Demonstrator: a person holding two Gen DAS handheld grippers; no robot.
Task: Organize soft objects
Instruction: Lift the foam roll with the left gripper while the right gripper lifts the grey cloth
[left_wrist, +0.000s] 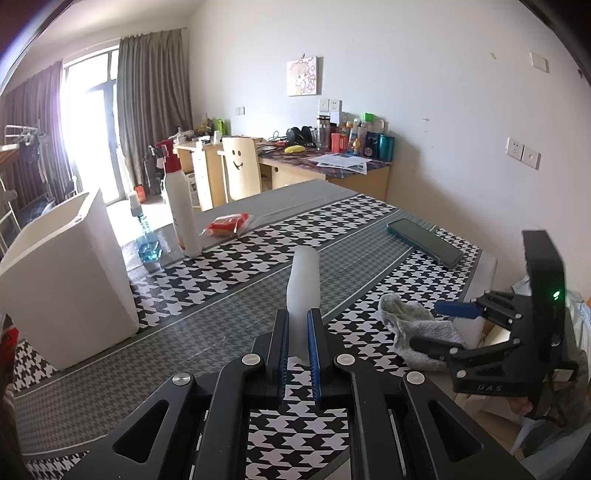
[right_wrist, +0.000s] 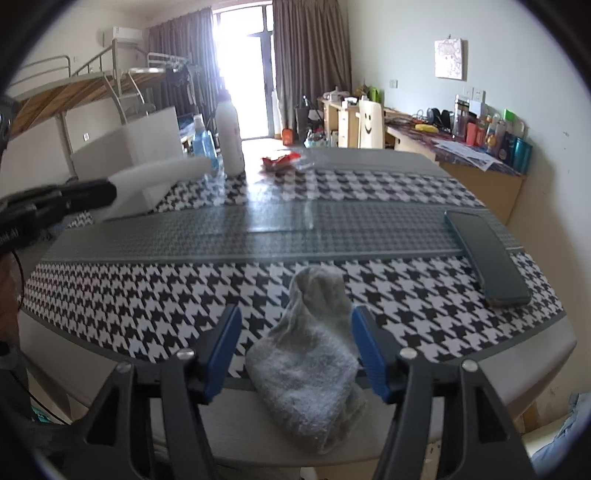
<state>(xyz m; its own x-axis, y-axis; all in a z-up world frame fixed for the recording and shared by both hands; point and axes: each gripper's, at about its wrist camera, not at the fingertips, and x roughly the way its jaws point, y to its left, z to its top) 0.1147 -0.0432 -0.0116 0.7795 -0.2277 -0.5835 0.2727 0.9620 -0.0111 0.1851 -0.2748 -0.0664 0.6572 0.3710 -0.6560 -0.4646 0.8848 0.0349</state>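
The left tongs (left_wrist: 299, 341) pinch a white foam piece (left_wrist: 303, 291) above the houndstooth surface (left_wrist: 229, 273), while the right tongs (right_wrist: 295, 349) straddle, wide apart, a gray sock (right_wrist: 314, 354) at the surface's near edge.

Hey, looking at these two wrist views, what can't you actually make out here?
- White bin contents: left wrist view sees only its outer wall.
- White foam piece's lower end: hidden between the left gripper fingers.
- Grey sock's near end: right wrist view, hangs past the table edge.
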